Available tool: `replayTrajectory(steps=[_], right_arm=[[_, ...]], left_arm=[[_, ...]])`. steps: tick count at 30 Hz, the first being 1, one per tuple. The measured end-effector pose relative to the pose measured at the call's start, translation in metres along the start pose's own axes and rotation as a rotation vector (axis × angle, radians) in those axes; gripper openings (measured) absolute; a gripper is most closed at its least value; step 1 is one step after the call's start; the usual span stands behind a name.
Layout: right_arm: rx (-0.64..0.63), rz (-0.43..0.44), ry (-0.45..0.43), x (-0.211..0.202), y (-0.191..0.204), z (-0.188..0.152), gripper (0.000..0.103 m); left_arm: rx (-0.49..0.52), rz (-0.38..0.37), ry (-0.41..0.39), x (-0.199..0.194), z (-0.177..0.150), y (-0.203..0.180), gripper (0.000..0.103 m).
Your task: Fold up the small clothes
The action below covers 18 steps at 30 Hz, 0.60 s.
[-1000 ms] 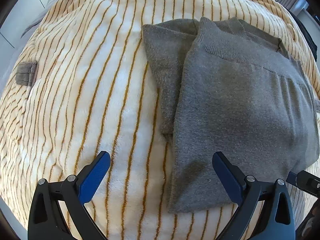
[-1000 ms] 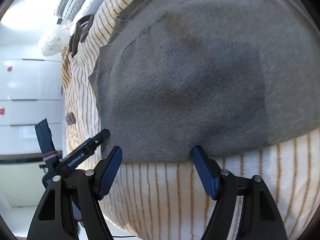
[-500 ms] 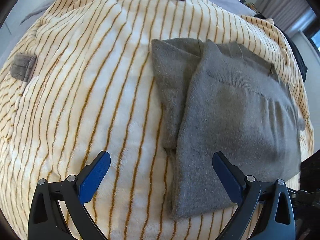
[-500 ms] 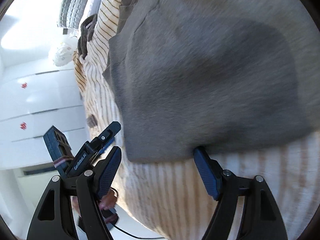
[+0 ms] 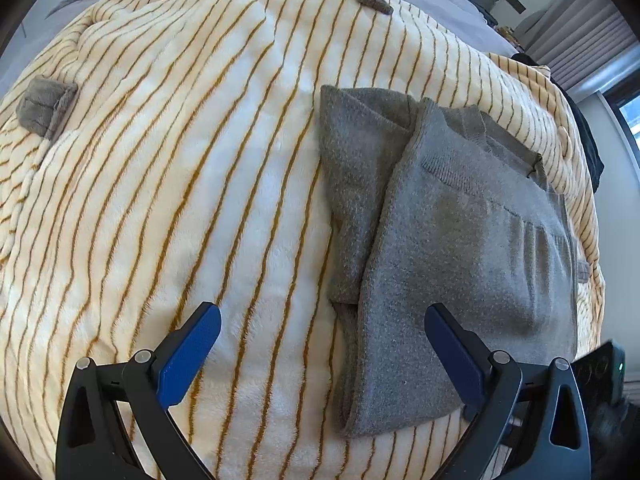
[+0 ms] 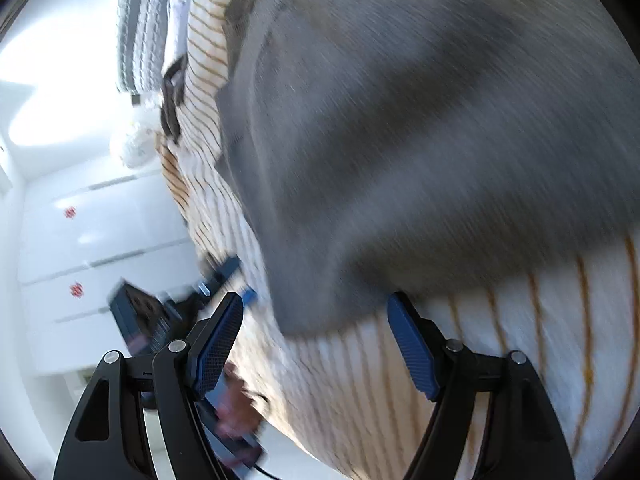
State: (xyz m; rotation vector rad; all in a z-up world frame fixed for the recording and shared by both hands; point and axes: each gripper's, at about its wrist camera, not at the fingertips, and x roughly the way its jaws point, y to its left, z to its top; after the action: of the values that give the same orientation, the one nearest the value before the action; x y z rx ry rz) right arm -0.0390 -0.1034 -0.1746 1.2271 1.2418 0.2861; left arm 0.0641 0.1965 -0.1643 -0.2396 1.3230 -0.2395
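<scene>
A grey knitted garment (image 5: 452,248) lies folded on a cream blanket with orange stripes (image 5: 180,184); a narrower folded layer sticks out along its left side. My left gripper (image 5: 320,320) hovers open over the garment's near left edge, with blue pads wide apart and nothing between them. In the blurred right wrist view the same grey garment (image 6: 420,128) fills most of the picture. My right gripper (image 6: 316,312) is open, its jaws on either side of the garment's near corner without pressing on it.
The striped blanket (image 6: 400,392) covers a rounded bed. A small grey tab (image 5: 46,106) sits on it at left. White drawer fronts (image 6: 100,240) stand beyond the bed's edge. The left gripper's body (image 6: 160,320) shows at the lower left of the right wrist view.
The left gripper has drawn back and to the left, so the garment sits farther right and smaller. The right gripper has rolled and dropped towards the garment's near corner. Both jaws stay open.
</scene>
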Motion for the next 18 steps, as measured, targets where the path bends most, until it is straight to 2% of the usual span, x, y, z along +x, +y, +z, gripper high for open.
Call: replayTrajectory(steps=[3,6,9,11,12,13,15,16,18], right_arm=[[-0.003,-0.006,-0.031,-0.004,-0.006,-0.004,0.077],[0.055,0.062,-0.099,0.001,-0.009,0.007,0.077],[0.082,0.109,-0.108,0.015,-0.007,0.021,0.076],[0.113,0.156,-0.071,0.026,-0.004,0.029,0.053],[0.13,0.193,-0.05,0.031,-0.002,0.033,0.023],[0.146,0.212,-0.037,0.034,-0.002,0.035,0.012],[0.167,0.285,-0.03,0.033,0.001,0.041,0.012],[0.153,0.312,-0.032,0.03,0.005,0.043,0.012],[0.078,0.351,-0.035,0.019,0.02,0.046,0.012]], left_arm=[[0.0,-0.011,-0.002,-0.001,0.002,0.001,0.102],[-0.011,-0.03,0.008,0.002,0.004,-0.001,0.102],[-0.04,-0.089,0.02,0.003,0.006,-0.002,0.102],[-0.067,-0.146,0.028,0.004,0.008,-0.001,0.102],[-0.078,-0.174,0.032,0.004,0.009,0.0,0.102],[-0.085,-0.192,0.037,0.005,0.011,0.0,0.102],[-0.101,-0.243,0.054,0.01,0.016,0.0,0.102],[-0.108,-0.268,0.06,0.012,0.019,0.0,0.102],[-0.126,-0.364,0.083,0.02,0.03,-0.003,0.102]])
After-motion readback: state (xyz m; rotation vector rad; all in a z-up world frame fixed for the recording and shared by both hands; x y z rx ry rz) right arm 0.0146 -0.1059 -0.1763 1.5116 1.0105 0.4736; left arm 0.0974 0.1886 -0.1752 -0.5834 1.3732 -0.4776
